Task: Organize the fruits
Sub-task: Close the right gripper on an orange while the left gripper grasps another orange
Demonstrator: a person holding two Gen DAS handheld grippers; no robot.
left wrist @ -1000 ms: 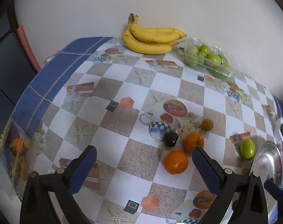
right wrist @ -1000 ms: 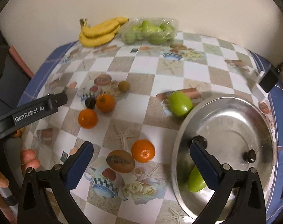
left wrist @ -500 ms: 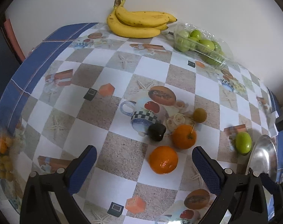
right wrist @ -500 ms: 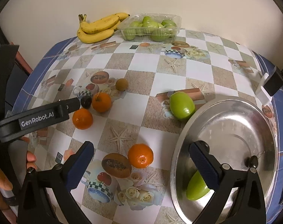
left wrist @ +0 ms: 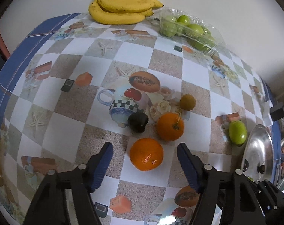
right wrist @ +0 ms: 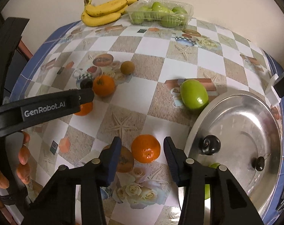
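In the left wrist view my left gripper points down at an orange. The orange lies between its closing jaws, with a gap to each blue pad. My right gripper straddles another orange the same way: its jaws are closing and the pads are close but apart from the fruit. Beyond the left gripper lie a second orange, a dark fruit and a small brown fruit. A green fruit rests against the metal plate.
Two dark cherries lie on the plate, and a green fruit sits half hidden behind my right finger. Bananas and a clear tray of green fruits stand by the wall. A hand holds the left gripper's body.
Both grippers have come down closer to the table, and their jaws have narrowed from wide open, each around an orange.
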